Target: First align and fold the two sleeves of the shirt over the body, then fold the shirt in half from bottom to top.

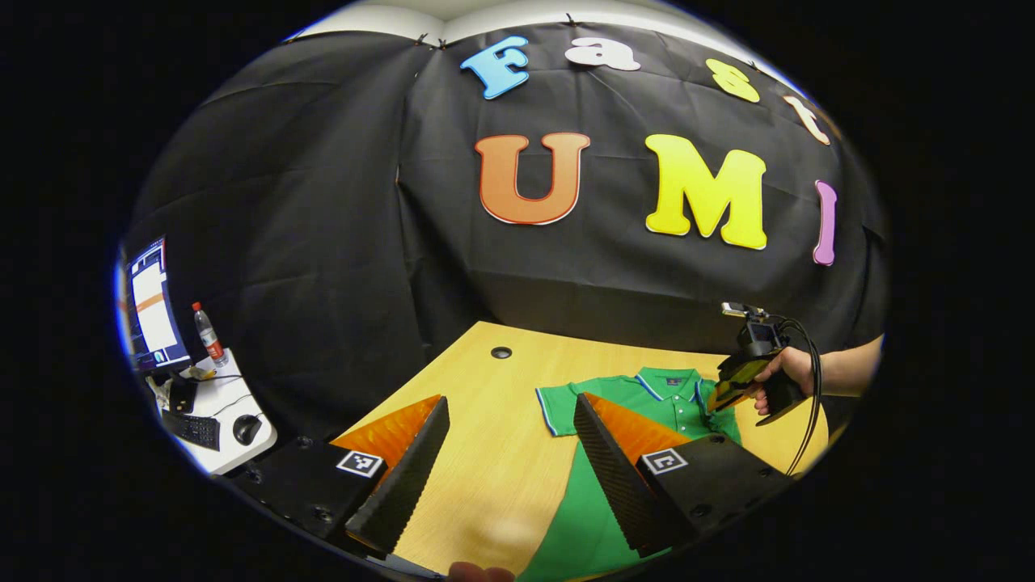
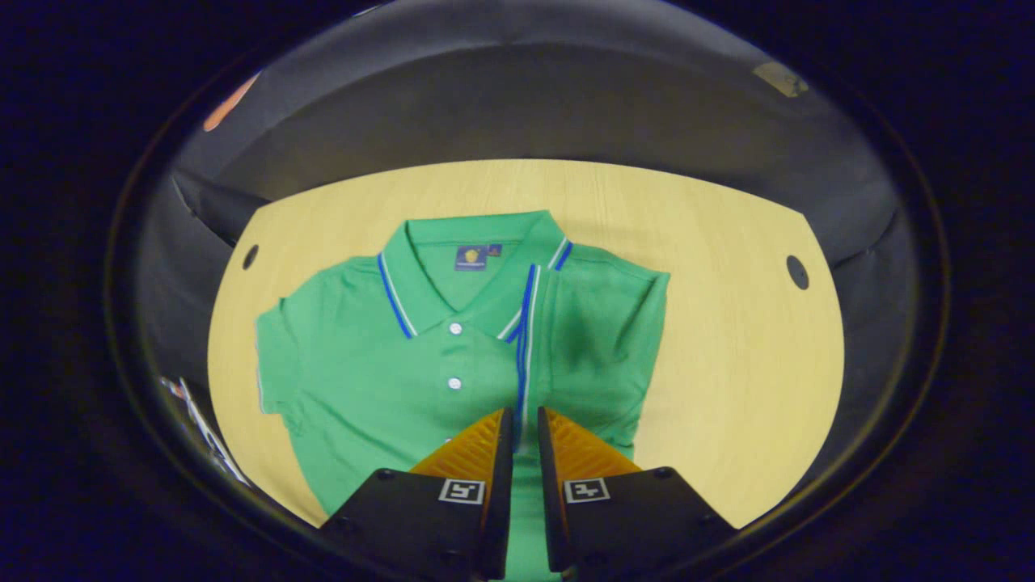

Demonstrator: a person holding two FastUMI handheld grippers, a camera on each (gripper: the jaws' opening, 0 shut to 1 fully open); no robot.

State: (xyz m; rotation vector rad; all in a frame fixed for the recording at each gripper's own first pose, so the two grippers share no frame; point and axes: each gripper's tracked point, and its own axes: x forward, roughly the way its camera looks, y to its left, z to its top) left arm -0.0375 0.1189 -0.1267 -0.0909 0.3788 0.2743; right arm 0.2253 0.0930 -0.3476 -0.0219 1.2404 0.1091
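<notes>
Left gripper view: your left gripper [image 1: 505, 453] hangs wide open over the near-left part of the worktop [image 1: 485, 388], nothing between its fingers. The green polo shirt [image 1: 647, 404] lies flat, collar toward the far wall, and its left sleeve [image 1: 558, 408] is spread out on the wood, not yet folded. Farther right, your other hand [image 1: 788, 372] holds the right gripper [image 1: 720, 398] over the shirt's far shoulder. A side desk with a monitor [image 1: 149, 303], bottle [image 1: 209, 331], keyboard [image 1: 192, 428] and mouse [image 1: 247, 428] sits off left, out of the job.

Right gripper view: the right gripper [image 2: 525, 428] sits nearly closed, a thin gap left, right above the striped cuff edge [image 2: 525, 323] of the right sleeve [image 2: 598, 339], which lies folded over the body. You can't tell whether cloth is pinched in that gap. The left sleeve [image 2: 279, 356] sticks out past the body here too.

Step, by my read: the first sleeve fold is down and the second is pending. Next you likely release and clear the right gripper, then bring the left gripper down on the left cuff, pinch it, and carry it across so its edge lines up with the folded one. Keep the body flat while pulling.
</notes>
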